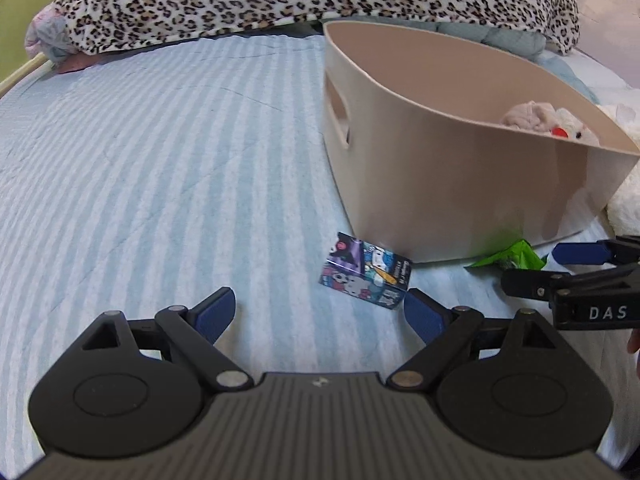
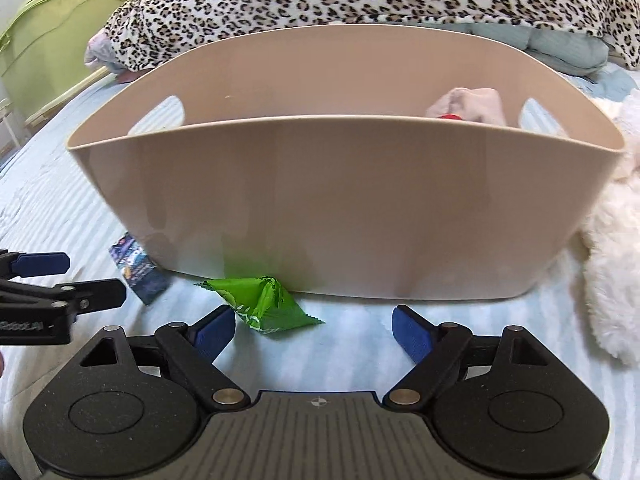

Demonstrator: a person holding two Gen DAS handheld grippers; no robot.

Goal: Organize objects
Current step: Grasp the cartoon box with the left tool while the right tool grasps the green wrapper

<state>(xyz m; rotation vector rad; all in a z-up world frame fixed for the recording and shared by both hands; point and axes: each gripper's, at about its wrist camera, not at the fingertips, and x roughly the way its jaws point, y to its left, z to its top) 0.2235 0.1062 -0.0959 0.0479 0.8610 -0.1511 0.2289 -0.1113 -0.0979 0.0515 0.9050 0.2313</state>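
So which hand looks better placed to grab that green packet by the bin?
Probably the right. The right gripper is open, with the green packet just ahead, near its left finger. The left gripper is open too, but faces the small box instead.

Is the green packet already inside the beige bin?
No, the green packet lies on the striped bedsheet outside the bin, against its front wall.

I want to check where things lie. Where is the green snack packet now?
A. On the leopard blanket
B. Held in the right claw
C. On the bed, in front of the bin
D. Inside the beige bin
C: the green snack packet lies on the striped bed sheet at the foot of the beige bin, ahead of the open right claw.
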